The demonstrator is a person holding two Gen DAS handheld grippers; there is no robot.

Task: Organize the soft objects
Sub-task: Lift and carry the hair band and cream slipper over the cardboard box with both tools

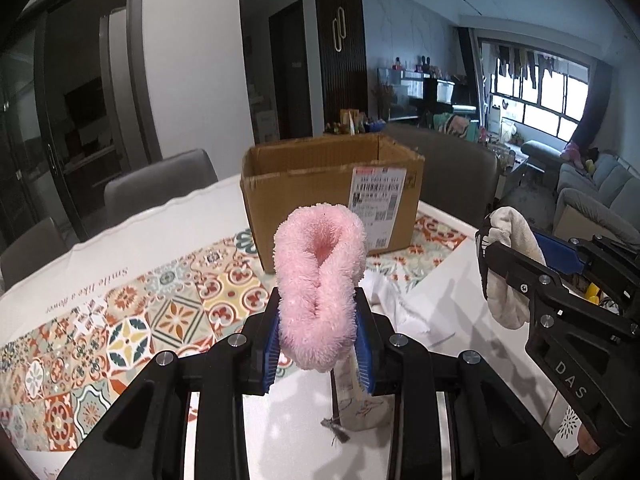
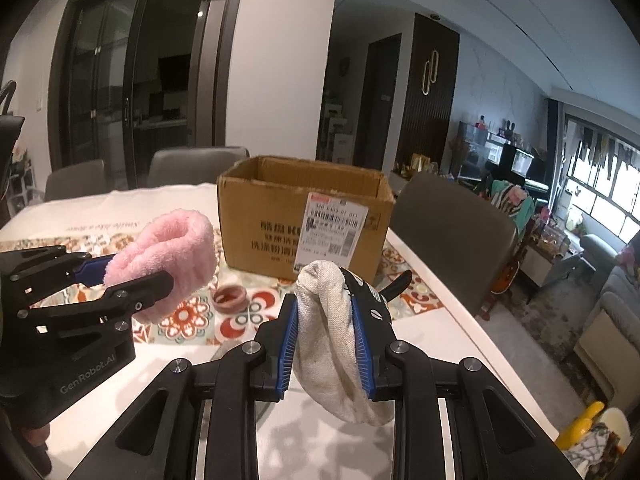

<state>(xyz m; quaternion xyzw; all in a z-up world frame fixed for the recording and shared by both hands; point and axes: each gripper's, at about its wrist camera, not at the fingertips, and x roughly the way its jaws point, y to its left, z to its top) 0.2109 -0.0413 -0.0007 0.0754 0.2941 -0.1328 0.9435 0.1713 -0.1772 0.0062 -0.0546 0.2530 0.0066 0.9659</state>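
My left gripper (image 1: 318,312) is shut on a fluffy pink scrunchie (image 1: 320,276) and holds it above the table; it also shows in the right wrist view (image 2: 164,258). My right gripper (image 2: 325,312) is shut on a beige cloth pouch with a black printed part (image 2: 332,332), held above the table; it also shows in the left wrist view (image 1: 508,268). An open cardboard box (image 1: 332,184) with a shipping label stands on the table beyond both grippers, and it also shows in the right wrist view (image 2: 304,216).
A patterned tile-print mat (image 1: 132,320) covers part of the white table (image 2: 436,320). A brownish ring (image 2: 230,298) lies on the mat. A white cloth (image 1: 390,300) and a beige bag (image 1: 362,404) lie below my left gripper. Grey chairs (image 2: 452,236) surround the table.
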